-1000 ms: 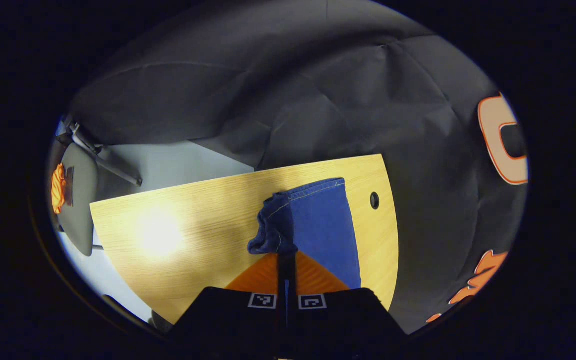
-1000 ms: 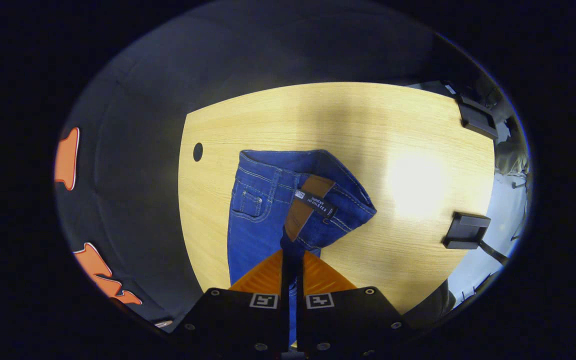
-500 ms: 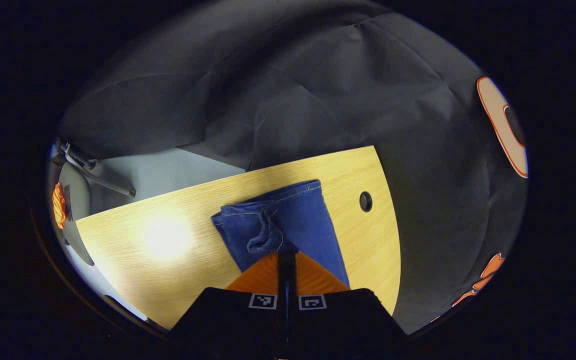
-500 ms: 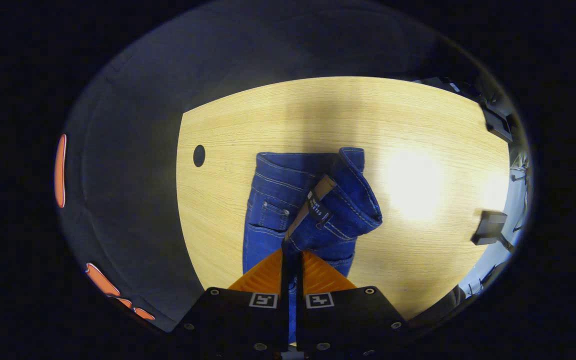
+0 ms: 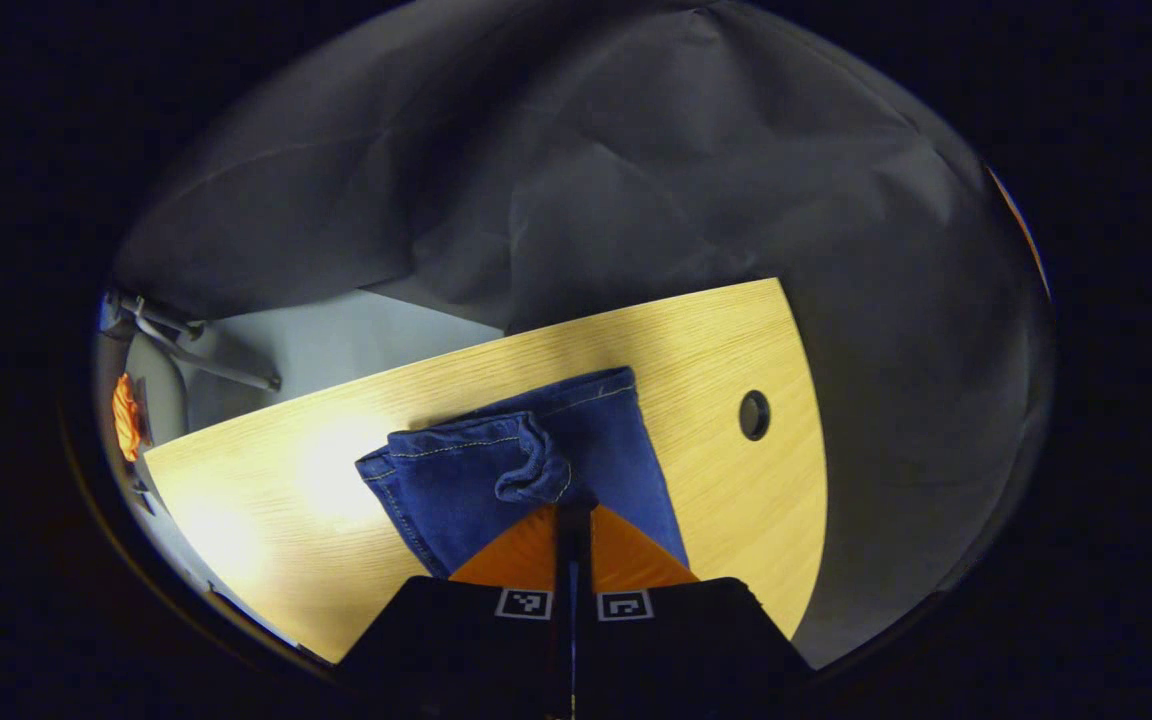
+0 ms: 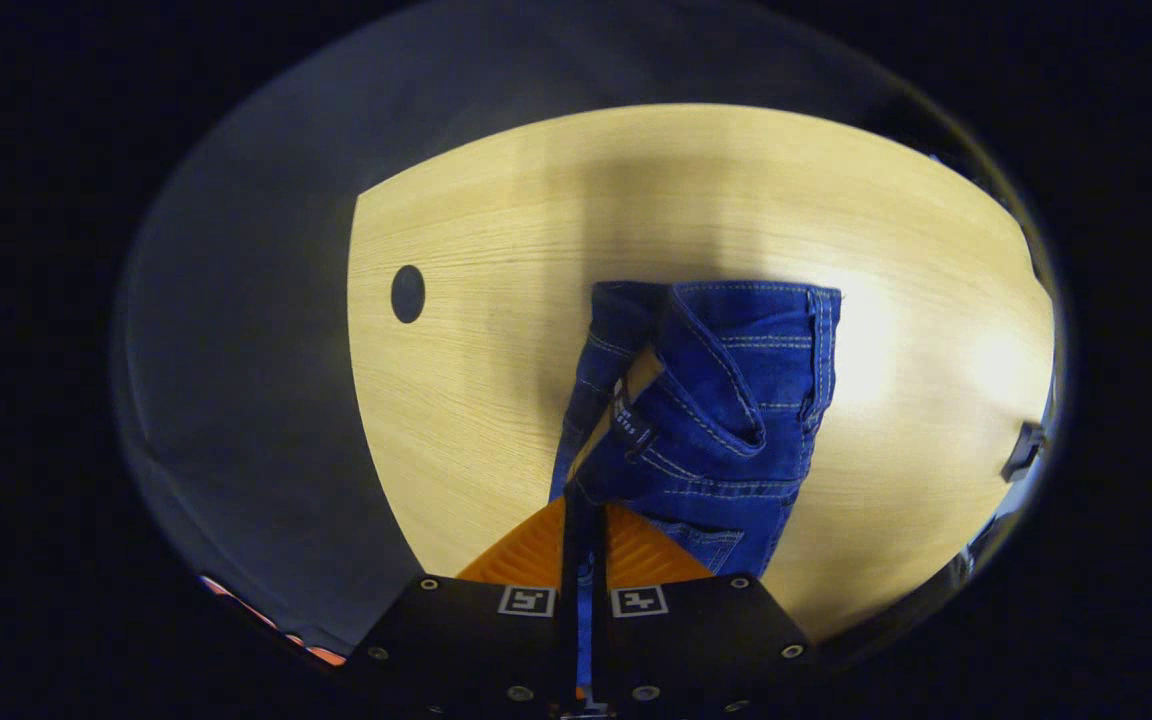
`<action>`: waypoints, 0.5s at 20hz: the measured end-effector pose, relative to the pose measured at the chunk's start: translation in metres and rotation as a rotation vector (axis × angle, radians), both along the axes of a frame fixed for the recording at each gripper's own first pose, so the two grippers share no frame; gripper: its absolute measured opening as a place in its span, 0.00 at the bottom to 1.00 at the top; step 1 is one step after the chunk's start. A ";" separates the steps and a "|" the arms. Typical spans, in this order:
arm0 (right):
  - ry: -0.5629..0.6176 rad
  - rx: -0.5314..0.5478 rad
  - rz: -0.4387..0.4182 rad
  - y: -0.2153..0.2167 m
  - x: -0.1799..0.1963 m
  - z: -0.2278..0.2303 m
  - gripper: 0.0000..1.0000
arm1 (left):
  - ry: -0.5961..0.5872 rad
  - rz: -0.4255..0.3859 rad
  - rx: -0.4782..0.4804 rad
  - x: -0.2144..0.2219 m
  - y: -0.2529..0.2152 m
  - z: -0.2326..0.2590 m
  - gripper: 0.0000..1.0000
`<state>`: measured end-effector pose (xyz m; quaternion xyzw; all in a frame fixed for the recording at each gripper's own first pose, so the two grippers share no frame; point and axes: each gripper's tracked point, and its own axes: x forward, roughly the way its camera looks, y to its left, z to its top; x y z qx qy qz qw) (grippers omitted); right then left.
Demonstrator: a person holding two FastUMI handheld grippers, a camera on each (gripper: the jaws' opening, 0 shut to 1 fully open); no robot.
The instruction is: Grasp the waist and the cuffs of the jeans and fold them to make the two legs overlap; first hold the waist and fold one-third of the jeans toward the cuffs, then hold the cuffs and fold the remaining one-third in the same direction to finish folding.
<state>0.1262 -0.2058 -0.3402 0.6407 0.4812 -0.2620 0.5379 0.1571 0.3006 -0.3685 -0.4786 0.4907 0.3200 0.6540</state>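
Since a second ago both lifted ends of the jeans (image 6: 726,400) swing sideways across the wooden table (image 6: 496,420): in the left gripper view the raised cuff (image 5: 456,470) now spreads over the leg beneath. Left gripper (image 5: 573,510) pinches that cuff, fingers pressed together; right gripper (image 6: 584,505) pinches the waist (image 6: 696,390) the same way. Bare tabletop lies open beyond the denim, and the cable hole (image 6: 407,293) sits well apart near the table's edge.
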 end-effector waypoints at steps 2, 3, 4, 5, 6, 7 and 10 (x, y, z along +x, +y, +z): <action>-0.002 0.016 -0.002 -0.002 0.000 -0.004 0.06 | -0.049 -0.040 0.001 0.016 -0.001 0.004 0.02; -0.003 0.022 0.000 -0.002 0.000 -0.004 0.06 | -0.101 -0.086 0.005 0.026 -0.003 0.010 0.02; -0.008 0.020 0.001 -0.003 0.001 -0.004 0.06 | -0.126 -0.129 0.016 0.032 -0.004 0.015 0.02; -0.018 0.027 0.004 -0.003 0.000 0.000 0.06 | -0.155 -0.149 0.059 0.040 0.003 0.019 0.05; -0.031 0.035 0.005 -0.003 -0.002 0.007 0.06 | -0.173 -0.163 0.089 0.046 0.010 0.024 0.05; -0.051 0.032 0.019 -0.003 -0.004 0.012 0.06 | -0.187 -0.165 0.117 0.047 0.015 0.028 0.05; -0.201 0.017 0.009 -0.011 0.015 0.044 0.22 | -0.240 -0.190 0.151 0.050 0.015 0.044 0.10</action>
